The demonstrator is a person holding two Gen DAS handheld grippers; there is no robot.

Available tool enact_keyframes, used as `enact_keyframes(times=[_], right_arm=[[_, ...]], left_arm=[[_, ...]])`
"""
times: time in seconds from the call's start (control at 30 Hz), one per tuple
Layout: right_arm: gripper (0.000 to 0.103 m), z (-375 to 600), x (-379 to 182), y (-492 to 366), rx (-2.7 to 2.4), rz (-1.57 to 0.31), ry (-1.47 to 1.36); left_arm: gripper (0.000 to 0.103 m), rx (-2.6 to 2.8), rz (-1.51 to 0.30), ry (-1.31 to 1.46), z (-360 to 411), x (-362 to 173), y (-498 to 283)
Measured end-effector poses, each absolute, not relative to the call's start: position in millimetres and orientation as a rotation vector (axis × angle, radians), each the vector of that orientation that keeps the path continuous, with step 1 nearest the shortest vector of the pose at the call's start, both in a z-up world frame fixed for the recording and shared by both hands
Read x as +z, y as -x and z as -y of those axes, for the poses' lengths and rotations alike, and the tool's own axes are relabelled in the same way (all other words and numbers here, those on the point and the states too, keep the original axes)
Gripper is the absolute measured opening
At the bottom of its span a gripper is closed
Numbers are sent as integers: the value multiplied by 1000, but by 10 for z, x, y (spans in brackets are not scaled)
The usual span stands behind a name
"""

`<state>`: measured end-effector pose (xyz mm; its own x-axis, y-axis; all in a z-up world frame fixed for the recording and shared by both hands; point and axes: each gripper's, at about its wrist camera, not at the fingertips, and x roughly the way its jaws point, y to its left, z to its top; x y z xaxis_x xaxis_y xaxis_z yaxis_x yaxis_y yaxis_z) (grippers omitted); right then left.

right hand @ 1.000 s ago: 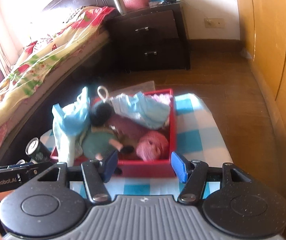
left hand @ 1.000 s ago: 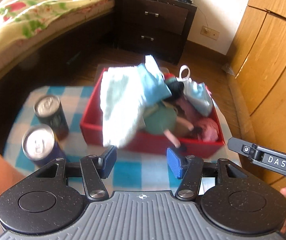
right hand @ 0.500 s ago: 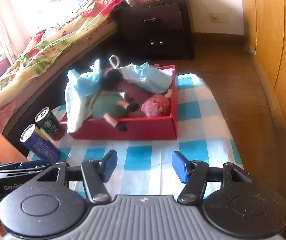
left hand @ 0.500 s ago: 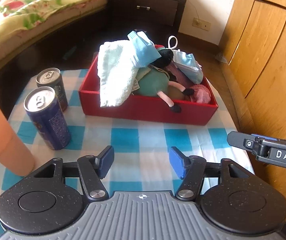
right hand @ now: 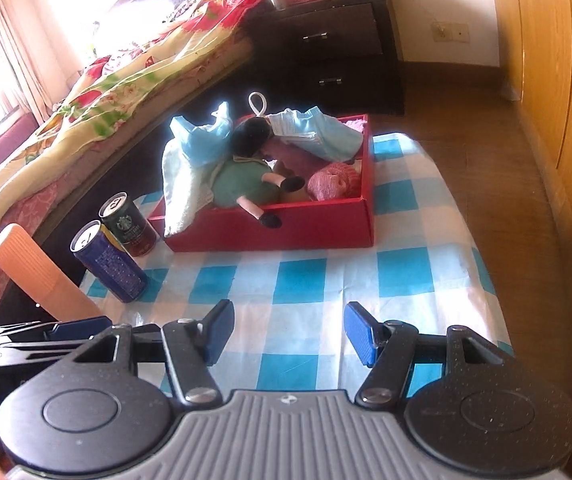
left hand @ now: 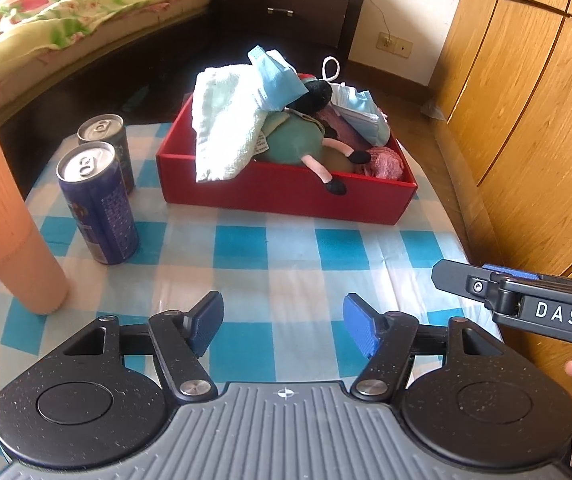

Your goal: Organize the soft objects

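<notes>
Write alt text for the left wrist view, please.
A red box heaped with soft things, a white towel hanging over its rim, sits on a blue-checked tablecloth. Two drink cans stand left of it; the left tool is open, empty.

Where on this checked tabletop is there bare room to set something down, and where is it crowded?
Free: the checked cloth between the red box and both open, empty grippers, left and right. Crowded: the heaped box, and the edge with two cans and the orange bottle.
</notes>
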<state>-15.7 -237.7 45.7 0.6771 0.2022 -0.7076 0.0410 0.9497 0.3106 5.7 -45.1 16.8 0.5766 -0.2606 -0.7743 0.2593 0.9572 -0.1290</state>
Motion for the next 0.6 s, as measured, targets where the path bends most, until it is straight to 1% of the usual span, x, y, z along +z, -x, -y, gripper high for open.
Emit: enact_keyframes(times=[0.23,0.4,0.47,0.6], right_arm=[[39,2348,449,185,105,-830,-323],[40,2321,444,224,104,-829,-313],[40,2302,434,228,100,-829,-298],[40,2283,417,234,92,-829,-276]], left_arm=[[67,-301,-907,5,437,163,-33],[71,-301,-905,12,423,163,12],[75,-300,-908,16,424,154,19],[75,-292,-915,37,406,139,13]])
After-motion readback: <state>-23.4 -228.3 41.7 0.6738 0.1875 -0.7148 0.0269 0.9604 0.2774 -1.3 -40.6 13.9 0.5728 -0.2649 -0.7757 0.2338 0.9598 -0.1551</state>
